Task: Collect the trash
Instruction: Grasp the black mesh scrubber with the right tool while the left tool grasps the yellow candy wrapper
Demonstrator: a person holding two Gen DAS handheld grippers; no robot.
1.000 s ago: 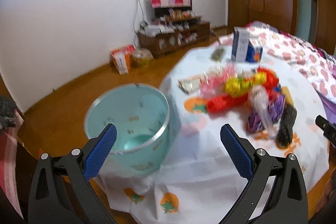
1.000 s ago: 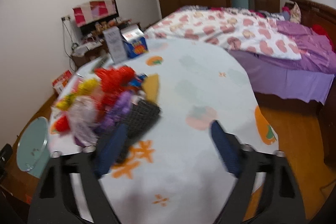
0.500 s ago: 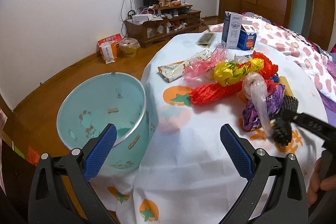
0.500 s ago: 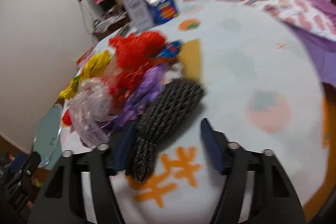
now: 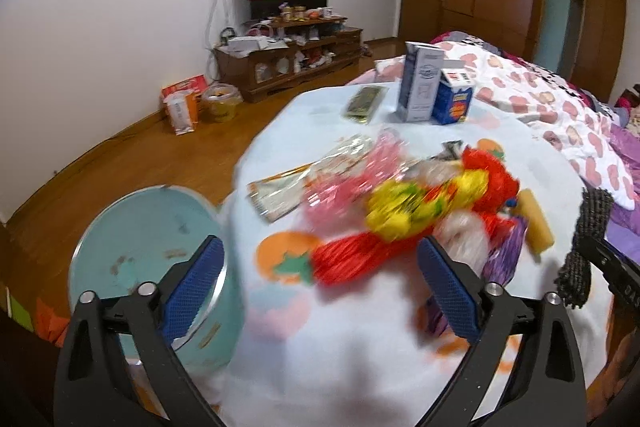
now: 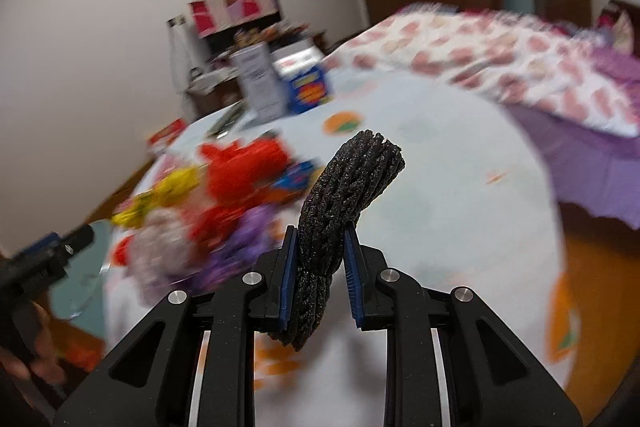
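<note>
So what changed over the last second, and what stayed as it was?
The right gripper closed onto the black mesh bundle, lifting it clear of the pile. The left gripper slid toward the red net, jaws wide with nothing between them. The teal bin and cartons stayed put.

Black foam netting (image 6: 348, 187) stands upright (pinched), beside the colourful wrappers (image 6: 224, 195).

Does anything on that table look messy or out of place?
Yes. Crumpled wrappers lie heaped on the tablecloth instead of in the bin beside it. The right gripper is closing on a black mesh bundle, lifted clear.
</note>
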